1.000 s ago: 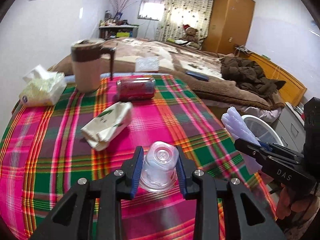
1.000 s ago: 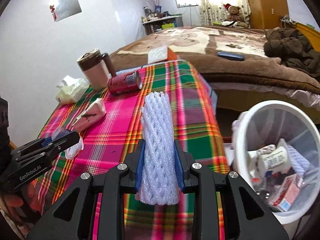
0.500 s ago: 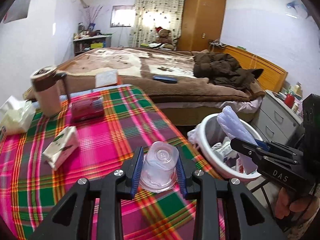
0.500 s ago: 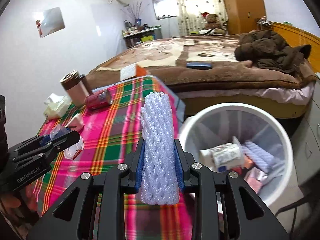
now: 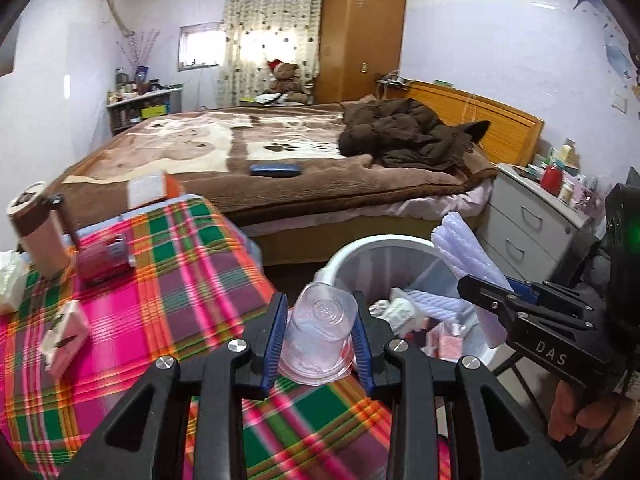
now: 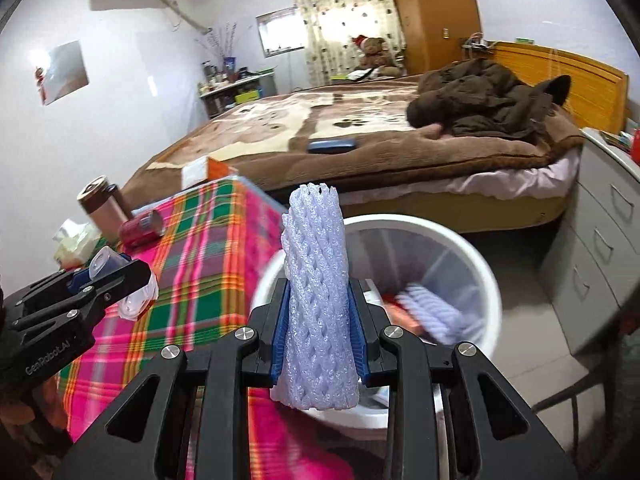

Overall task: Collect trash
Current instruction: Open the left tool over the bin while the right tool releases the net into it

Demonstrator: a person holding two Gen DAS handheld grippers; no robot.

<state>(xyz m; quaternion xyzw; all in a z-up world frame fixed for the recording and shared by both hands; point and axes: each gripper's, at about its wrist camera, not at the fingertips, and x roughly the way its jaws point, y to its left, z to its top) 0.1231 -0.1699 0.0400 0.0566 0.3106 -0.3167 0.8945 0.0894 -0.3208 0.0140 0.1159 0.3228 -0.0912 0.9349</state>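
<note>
Clear plastic cup (image 5: 320, 332), featherlight, thin-walled, easily crushed, clamped inverted across its sides in left gripper (image 5: 320, 340) beside the white bin (image 5: 380, 245); foam net sleeve (image 6: 316, 300), soft, springy, pinched mid-length in right gripper (image 6: 318, 336) over bin.

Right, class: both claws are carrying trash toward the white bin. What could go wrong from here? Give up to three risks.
1. The clear plastic cup in the left claw looks to hang over the table edge, not the white bin; released now, it might miss.
2. The foam net sleeve in the right claw is tall and light; it could catch the rim and tip out.
3. The bin already holds trash; light pieces may bounce off.
</note>
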